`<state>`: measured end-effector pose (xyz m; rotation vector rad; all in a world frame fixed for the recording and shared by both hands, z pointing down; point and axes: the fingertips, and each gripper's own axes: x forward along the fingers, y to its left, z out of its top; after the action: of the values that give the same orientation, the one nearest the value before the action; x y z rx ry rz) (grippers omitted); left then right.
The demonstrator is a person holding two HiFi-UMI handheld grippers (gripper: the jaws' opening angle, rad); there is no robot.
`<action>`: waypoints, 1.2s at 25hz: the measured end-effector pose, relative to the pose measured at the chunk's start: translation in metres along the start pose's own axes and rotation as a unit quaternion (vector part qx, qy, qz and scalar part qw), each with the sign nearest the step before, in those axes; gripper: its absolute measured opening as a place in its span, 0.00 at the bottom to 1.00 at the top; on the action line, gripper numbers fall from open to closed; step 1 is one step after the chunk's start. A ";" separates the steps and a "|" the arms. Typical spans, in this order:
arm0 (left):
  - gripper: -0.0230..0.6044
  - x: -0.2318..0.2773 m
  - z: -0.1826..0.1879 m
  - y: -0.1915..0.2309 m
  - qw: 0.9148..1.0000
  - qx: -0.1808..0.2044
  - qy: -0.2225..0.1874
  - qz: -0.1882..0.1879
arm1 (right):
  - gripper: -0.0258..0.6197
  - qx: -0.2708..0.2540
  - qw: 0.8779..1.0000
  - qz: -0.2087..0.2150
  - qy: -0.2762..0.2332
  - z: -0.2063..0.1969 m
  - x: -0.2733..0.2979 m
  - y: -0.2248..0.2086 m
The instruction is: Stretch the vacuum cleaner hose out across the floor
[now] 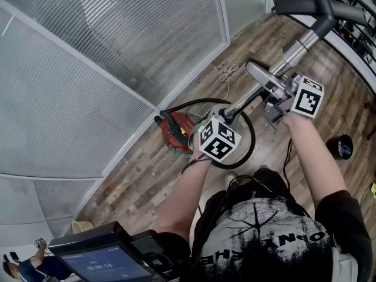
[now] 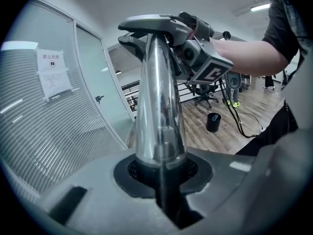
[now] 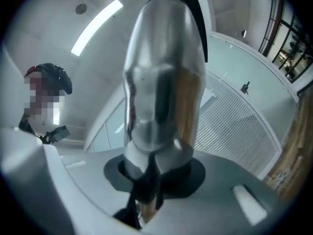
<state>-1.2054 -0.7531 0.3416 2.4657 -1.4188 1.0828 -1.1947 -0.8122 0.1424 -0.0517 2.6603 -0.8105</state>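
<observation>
I hold the vacuum's chrome wand (image 1: 294,51) slanted above the wooden floor. My left gripper (image 1: 226,117) is shut on the wand's lower end, where the black hose (image 1: 249,140) joins it. In the left gripper view the tube (image 2: 157,106) rises straight from between the jaws to the grey handle (image 2: 151,23). My right gripper (image 1: 276,98) is shut on the wand by the handle, and the tube (image 3: 164,82) fills its view. The hose loops on the floor back to the red canister (image 1: 176,131). The black floor head (image 1: 317,6) points away at top right.
A frosted glass partition (image 1: 117,51) runs along the left. A white cord (image 1: 226,72) lies by its foot. A black cup (image 1: 341,147) and a black cable (image 1: 288,157) are on the floor at right. An office chair (image 2: 203,89) stands further off.
</observation>
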 end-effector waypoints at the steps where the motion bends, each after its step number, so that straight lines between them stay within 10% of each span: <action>1: 0.16 0.000 -0.002 -0.003 1.000 0.002 0.004 -0.004 | 0.18 0.000 1.000 -0.004 -0.005 -0.002 -0.004 -0.001; 20: 0.17 0.038 0.195 -0.132 0.997 0.050 -0.026 0.047 | 0.16 -0.042 0.996 0.032 -0.075 0.164 -0.189 0.051; 30: 0.17 0.039 0.237 -0.257 0.994 0.069 -0.070 -0.048 | 0.16 -0.065 0.991 0.022 -0.115 0.178 -0.294 0.110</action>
<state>-0.8655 -0.7344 0.2549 2.7247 -1.2826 1.0413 -0.8501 -0.7754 0.0410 -0.1111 2.4822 -0.5786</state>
